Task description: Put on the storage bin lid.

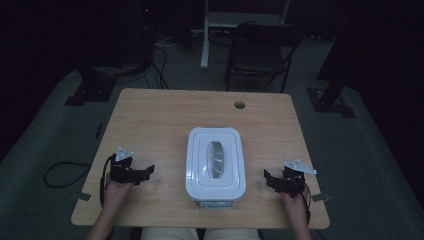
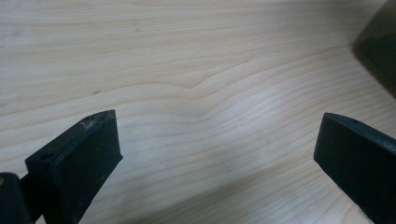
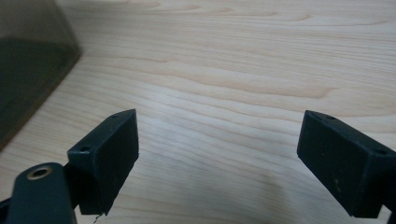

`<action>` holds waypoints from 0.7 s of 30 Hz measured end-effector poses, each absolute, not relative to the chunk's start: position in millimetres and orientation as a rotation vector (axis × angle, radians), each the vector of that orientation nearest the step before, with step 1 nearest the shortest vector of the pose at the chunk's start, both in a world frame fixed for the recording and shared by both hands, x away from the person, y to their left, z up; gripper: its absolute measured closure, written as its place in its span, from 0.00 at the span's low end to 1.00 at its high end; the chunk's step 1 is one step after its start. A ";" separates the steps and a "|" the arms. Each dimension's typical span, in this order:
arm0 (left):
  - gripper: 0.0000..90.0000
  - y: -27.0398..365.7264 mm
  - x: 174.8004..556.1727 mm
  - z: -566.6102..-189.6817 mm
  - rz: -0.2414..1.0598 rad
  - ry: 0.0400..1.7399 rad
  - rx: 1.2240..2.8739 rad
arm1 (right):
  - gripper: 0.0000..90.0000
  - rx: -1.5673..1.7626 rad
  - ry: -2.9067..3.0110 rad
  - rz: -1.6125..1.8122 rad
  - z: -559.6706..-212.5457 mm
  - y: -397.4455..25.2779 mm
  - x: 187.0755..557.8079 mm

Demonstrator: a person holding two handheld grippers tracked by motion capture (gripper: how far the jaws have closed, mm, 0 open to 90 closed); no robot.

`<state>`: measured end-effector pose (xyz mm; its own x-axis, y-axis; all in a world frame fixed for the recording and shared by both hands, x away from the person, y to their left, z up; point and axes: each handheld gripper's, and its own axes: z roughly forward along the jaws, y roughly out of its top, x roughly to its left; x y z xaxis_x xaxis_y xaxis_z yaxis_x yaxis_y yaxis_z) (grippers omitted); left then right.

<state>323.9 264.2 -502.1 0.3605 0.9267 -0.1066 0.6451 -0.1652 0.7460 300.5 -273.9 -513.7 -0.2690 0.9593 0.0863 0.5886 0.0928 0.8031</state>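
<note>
A white lidded plastic box point(image 1: 215, 162) with a clear oval window in its lid sits in the middle of the wooden table point(image 1: 165, 115), near the front edge. My left gripper point(image 1: 145, 173) rests on the table to the left of the box, open, with nothing between its jaws point(image 2: 217, 154). To the right of the box my right gripper point(image 1: 270, 179) also stands open and empty point(image 3: 217, 154). A dark side of the box shows at the upper right corner of the left gripper view point(image 2: 378, 46) and at the left edge of the right gripper view point(image 3: 28, 60).
A round cable hole point(image 1: 240, 105) lies near the table's far edge. Behind the table stand a dark folding chair point(image 1: 260, 50) and a white stand leg point(image 1: 204, 35). Cables point(image 1: 62, 175) lie on the grey floor at the left.
</note>
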 end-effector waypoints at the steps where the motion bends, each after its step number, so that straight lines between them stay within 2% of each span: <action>1: 0.02 267.2 322.7 -501.7 0.503 1.373 1.898 | 0.14 1.522 1.904 1.044 -513.4 -275.8 299.8; 9: 0.02 295.1 311.5 -499.0 0.566 1.457 1.870 | 0.14 1.568 1.815 1.070 -513.2 -292.7 296.1; 21: 0.02 315.8 300.3 -500.5 0.608 1.588 1.817 | 0.14 1.627 1.782 0.935 -520.5 -310.3 299.1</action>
